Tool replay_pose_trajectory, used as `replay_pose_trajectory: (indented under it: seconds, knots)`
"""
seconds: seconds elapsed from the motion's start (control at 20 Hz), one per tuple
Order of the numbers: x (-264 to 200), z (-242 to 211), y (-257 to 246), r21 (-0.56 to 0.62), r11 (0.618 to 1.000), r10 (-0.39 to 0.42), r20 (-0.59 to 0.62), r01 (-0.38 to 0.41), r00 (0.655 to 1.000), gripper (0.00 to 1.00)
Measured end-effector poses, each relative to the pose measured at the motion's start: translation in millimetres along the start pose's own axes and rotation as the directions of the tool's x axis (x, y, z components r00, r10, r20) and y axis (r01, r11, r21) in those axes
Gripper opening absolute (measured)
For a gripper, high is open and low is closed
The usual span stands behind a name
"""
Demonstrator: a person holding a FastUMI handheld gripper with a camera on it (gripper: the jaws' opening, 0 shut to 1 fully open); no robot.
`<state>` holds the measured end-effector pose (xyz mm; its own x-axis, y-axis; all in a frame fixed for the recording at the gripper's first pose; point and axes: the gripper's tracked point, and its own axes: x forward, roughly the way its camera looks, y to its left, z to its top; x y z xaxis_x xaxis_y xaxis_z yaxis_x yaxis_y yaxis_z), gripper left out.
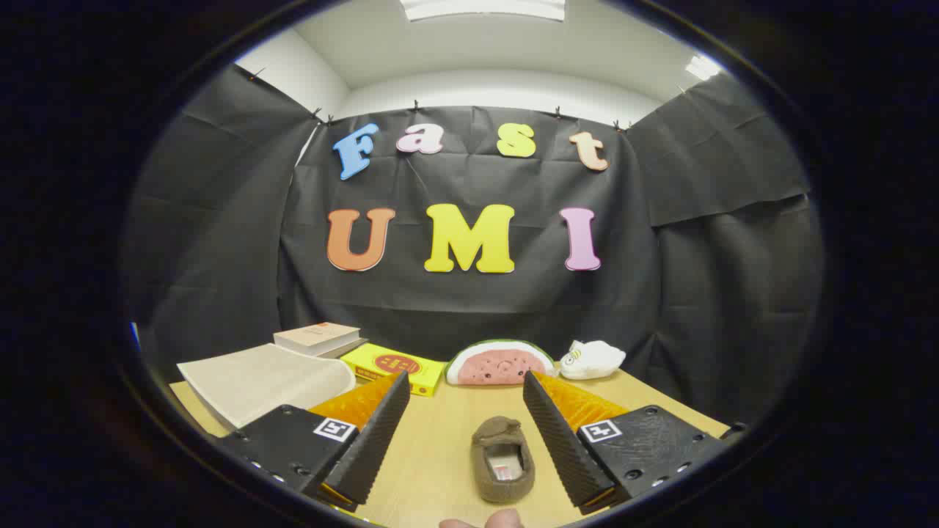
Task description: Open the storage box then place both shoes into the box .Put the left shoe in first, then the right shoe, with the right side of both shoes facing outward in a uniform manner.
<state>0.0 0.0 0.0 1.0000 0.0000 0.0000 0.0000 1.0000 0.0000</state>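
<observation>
A small brown slipper-like shoe (502, 460) lies on the wooden table (440, 455), toe pointing away, its opening facing up. It rests between my two fingers, nearer the right finger (561, 440), and touches neither. My gripper (467, 392) is open, the fingers spread wide with the shoe low between them. A fingertip of a person (488, 521) shows just behind the shoe's heel.
At the table's back stand a watermelon-slice plush (500, 363), a white plush (591, 358), and a flat yellow box (396, 367). A pale flat sheet or lid (268, 381) lies at the left, with a stack of books (317, 338) behind it. Black cloth walls close in the table.
</observation>
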Motion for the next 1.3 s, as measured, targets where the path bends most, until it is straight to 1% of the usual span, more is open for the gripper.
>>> replay_pose_trajectory:
  seconds: [0.35, 0.9, 1.3]
  knots:
    - [-0.8, 2.0, -4.9, 0.011, 1.000, -0.013, 0.004, 0.013, 1.000, 0.95]
    - [1.4, -1.7, 4.7, 0.007, 1.000, 0.010, -0.004, -0.010, 1.000, 0.95]
    - [10.6, -1.6, 28.8, 0.042, 0.995, 0.092, -0.001, -0.092, 0.996, 0.95]
